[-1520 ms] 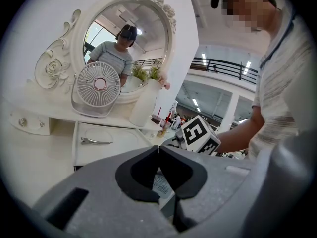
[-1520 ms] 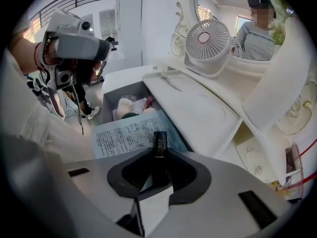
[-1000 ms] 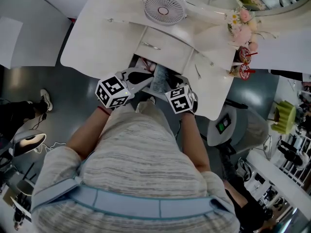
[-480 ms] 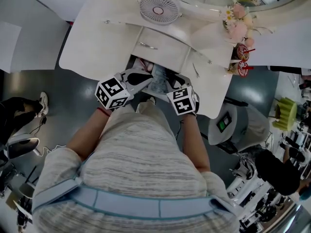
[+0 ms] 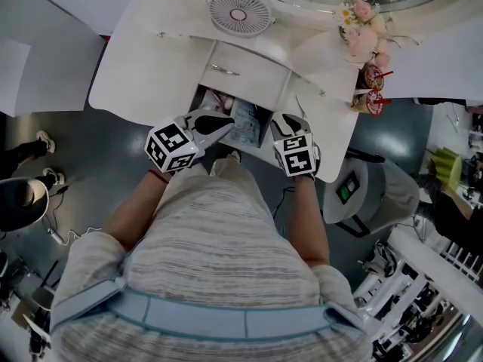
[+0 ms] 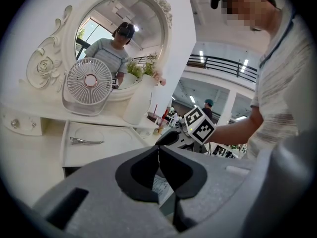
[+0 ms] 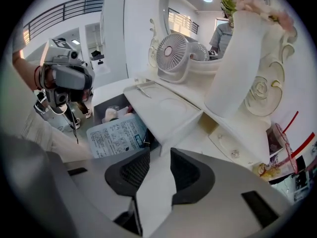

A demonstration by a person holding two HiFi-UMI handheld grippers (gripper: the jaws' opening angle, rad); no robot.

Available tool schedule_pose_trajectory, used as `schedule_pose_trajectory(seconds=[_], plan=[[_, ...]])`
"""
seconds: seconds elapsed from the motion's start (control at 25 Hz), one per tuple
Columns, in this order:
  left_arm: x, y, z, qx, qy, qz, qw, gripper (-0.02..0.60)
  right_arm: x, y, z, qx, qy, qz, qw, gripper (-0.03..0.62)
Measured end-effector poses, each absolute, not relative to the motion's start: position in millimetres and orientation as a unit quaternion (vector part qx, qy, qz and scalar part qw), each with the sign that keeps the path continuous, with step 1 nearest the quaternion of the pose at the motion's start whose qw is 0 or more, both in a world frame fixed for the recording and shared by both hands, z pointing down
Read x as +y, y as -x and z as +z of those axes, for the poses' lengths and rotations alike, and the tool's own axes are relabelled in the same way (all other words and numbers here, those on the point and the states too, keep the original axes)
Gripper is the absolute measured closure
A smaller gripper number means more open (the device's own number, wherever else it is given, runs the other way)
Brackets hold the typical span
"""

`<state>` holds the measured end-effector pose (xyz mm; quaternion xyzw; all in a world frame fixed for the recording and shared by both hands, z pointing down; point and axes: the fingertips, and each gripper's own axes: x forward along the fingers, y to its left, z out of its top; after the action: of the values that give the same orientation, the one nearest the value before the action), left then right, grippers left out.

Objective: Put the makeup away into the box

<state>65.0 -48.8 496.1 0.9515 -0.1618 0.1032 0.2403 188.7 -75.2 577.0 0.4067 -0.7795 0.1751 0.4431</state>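
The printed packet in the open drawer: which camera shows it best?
The right gripper view: the printed packet lies close and face up, its lines of print showing. The head view shows it small, from above. The left gripper view catches only a sliver low in the frame.

A white dressing table (image 5: 128,74), white fan (image 5: 239,11), pink flowers (image 5: 361,25), dark grey floor (image 5: 68,149) and grey-striped shirt (image 5: 219,240) are seen, black-and-white square markers and black pads are borne by the grey left gripper (image 6: 159,155) and right gripper (image 7: 159,157), and a white packet (image 7: 116,135) is printed in blue.
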Motion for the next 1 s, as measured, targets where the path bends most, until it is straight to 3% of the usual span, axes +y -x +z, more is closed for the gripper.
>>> schedule_pose_trajectory(seconds=[1.0], plan=[[-42,-73,504,-0.161,-0.947,0.131,0.245,0.568,-102,-287,625,-0.723,-0.455,0.192,0.483,0.482]])
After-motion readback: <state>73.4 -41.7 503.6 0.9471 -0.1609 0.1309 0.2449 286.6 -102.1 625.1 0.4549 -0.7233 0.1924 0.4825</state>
